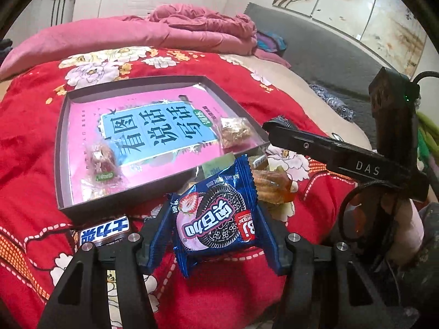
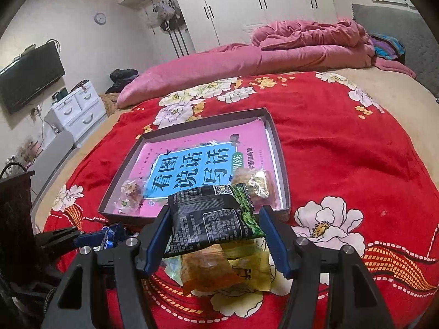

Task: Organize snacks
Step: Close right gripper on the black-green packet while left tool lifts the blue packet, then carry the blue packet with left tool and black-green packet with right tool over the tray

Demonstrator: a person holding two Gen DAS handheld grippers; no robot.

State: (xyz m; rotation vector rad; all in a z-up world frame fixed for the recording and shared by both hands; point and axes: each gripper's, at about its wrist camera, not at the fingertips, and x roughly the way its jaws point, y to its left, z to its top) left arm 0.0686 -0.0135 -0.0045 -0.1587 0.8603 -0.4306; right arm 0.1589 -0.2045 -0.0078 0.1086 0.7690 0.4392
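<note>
The left gripper (image 1: 216,235) clamps a blue cookie packet (image 1: 216,216) crosswise, its long axis running away from the camera toward the tray (image 1: 61,148); a chocolate bar (image 1: 105,231) lies just left on the red blanket (image 1: 33,142). The right gripper (image 2: 215,235) clamps a black snack bag (image 2: 211,216) above loose orange-yellow packets (image 2: 219,268), directly before the tray's near wall. Two wrapped sweets (image 2: 131,192) lie inside on a pink book (image 2: 197,164).

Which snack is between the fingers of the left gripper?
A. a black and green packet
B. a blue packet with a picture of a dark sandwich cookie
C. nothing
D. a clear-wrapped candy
B: in the left wrist view the blue cookie packet sits between the blue fingers of the left gripper.
</note>
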